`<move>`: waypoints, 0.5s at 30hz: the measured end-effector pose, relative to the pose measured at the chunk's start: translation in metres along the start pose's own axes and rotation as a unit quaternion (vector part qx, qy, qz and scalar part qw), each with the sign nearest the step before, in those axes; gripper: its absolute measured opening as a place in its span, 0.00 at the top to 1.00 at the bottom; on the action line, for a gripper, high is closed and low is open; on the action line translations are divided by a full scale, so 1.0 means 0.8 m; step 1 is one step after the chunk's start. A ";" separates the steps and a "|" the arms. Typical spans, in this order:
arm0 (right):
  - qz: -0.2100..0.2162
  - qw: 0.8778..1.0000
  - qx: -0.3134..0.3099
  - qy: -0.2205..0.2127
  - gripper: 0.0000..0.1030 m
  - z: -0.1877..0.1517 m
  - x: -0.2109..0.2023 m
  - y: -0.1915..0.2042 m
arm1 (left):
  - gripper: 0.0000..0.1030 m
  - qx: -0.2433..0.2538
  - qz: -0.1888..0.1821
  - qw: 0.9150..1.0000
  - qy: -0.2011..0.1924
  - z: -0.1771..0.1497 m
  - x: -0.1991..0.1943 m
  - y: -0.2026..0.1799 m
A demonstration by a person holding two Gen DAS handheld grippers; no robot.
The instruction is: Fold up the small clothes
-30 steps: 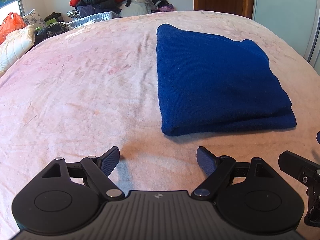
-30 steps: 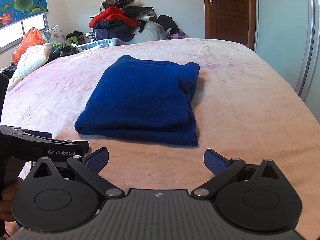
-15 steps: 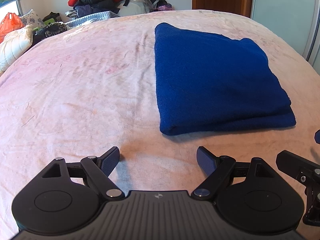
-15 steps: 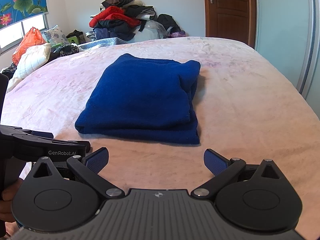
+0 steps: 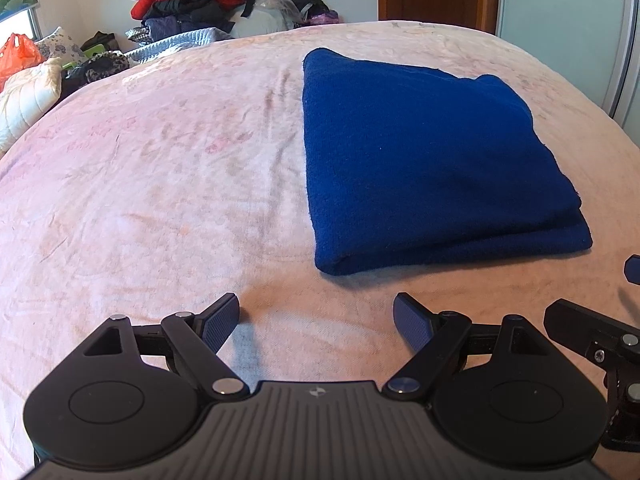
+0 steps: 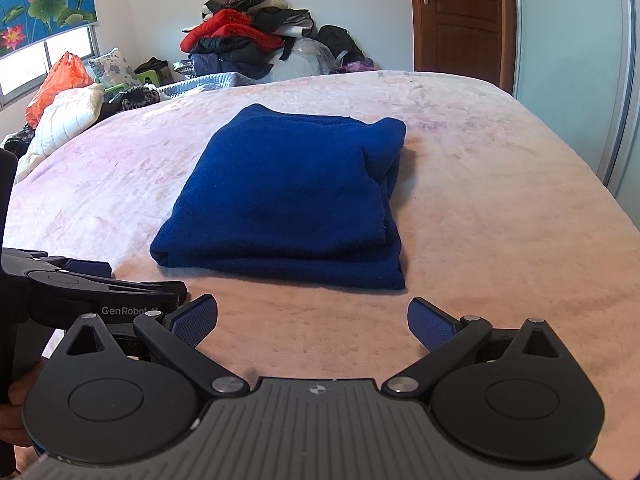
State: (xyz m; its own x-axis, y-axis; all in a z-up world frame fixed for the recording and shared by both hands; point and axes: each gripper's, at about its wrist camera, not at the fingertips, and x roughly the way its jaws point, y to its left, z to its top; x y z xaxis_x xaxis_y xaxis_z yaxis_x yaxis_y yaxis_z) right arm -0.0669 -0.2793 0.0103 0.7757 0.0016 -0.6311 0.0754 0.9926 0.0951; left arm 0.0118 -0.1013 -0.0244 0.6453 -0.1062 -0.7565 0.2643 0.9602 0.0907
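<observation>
A dark blue garment (image 5: 428,164) lies folded into a thick rectangle on the pink bedspread (image 5: 160,184). It also shows in the right wrist view (image 6: 296,196), straight ahead. My left gripper (image 5: 316,320) is open and empty, just short of the garment's near left corner. My right gripper (image 6: 312,322) is open and empty, a little in front of the garment's near edge. Part of the right gripper shows at the right edge of the left wrist view (image 5: 600,336); the left gripper's body shows at the left of the right wrist view (image 6: 80,292).
A heap of red, black and grey clothes (image 6: 248,40) stands past the far end of the bed. A white pillow (image 6: 60,120) and an orange bag (image 6: 56,80) lie at the far left. A wooden door (image 6: 460,16) and a sliding wardrobe panel (image 6: 572,48) are at the right.
Both grippers have tilted or drawn back slightly, so the garment sits a little lower in both views. The garment has not moved and both grippers stay open.
</observation>
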 end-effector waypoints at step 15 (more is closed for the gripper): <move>0.001 1.000 0.001 -0.001 0.01 0.001 0.001 -0.002 | 0.18 0.001 -0.004 1.000 0.003 0.002 0.002 0.000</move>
State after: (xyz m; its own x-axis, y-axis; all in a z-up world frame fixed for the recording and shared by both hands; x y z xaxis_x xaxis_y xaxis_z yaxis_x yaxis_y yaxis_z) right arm -0.0659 -0.2813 0.0101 0.7776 0.0031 -0.6288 0.0756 0.9923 0.0984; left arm 0.0137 -0.1015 -0.0246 0.6387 -0.1129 -0.7612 0.2718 0.9585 0.0859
